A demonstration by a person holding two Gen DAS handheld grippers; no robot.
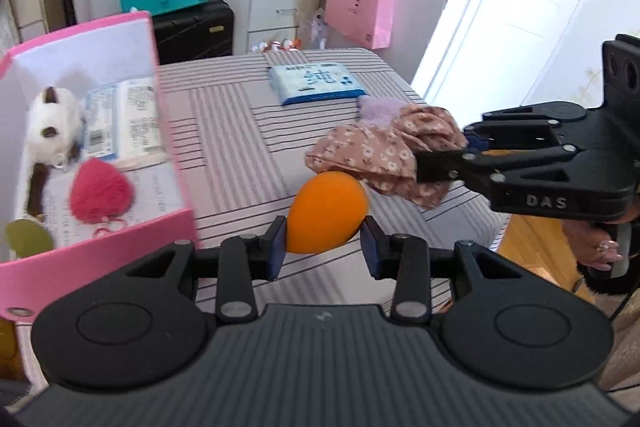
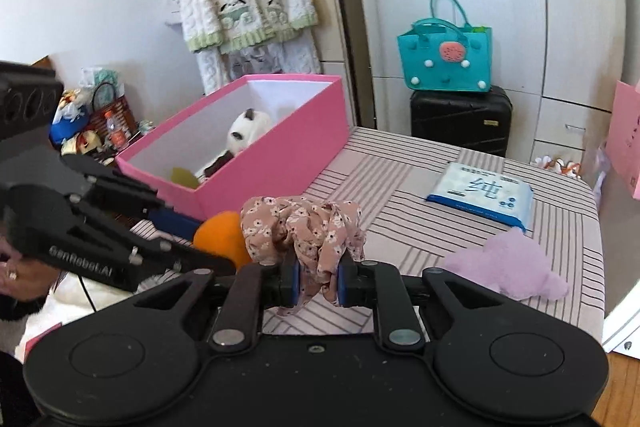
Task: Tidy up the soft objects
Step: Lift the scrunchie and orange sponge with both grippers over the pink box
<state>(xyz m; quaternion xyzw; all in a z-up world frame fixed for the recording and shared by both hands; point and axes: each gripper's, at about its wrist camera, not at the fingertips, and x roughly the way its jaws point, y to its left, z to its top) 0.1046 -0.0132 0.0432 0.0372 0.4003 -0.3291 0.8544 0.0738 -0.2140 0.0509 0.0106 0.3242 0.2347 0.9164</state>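
Two soft items are gripped above the striped tabletop (image 1: 224, 115).

An orange sponge (image 1: 326, 213) is clamped between the pads of the left gripper (image 1: 325, 247), just beside the pink box (image 1: 96, 263) at the table's left edge. A floral scrunchie (image 2: 304, 227) is pinched by the right gripper (image 2: 318, 277). A purple plush (image 2: 516, 263) and a tissue pack (image 2: 480, 195) are left nearer the right edge; a toy cat (image 1: 50, 125) and a red pompom (image 1: 100, 191) are seen inside the box.

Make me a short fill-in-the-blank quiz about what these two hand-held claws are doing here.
1. The left gripper holds a soft egg-shaped thing coloured ____.
2. The right gripper is shut on a scrunchie with a ____ print.
3. The plush cat lies inside the box coloured ____.

Missing words: orange; floral; pink
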